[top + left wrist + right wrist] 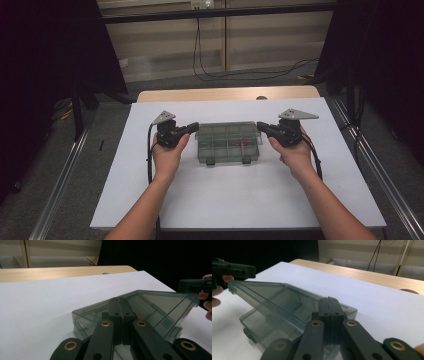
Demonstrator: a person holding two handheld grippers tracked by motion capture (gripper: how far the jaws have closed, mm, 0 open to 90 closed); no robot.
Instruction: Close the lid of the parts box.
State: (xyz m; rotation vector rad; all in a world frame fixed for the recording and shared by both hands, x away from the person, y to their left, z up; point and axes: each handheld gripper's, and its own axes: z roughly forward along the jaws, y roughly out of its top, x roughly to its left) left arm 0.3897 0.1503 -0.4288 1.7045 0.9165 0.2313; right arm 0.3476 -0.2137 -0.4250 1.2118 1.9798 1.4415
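Observation:
A clear grey-green compartment box (229, 142) lies in the middle of the white sheet (225, 195), with two dark latches on its near side. Something small and red (247, 142) sits in a right-hand compartment. My left gripper (196, 126) is at the box's left end, jaws pressed together with nothing seen between them. My right gripper (259, 125) is at the right end, also shut. In the left gripper view the shut jaws (120, 300) lie over the lid (160, 305), whose front edge is tilted up. The right gripper view has its jaws (329, 299) over the raised lid (274, 297).
The white sheet covers a wooden table (225, 94) whose far edge is bare. Metal rails (65, 175) run along both sides on the floor. Black cables (210, 70) trail across the floor beyond the table. Bare sheet lies in front of the box.

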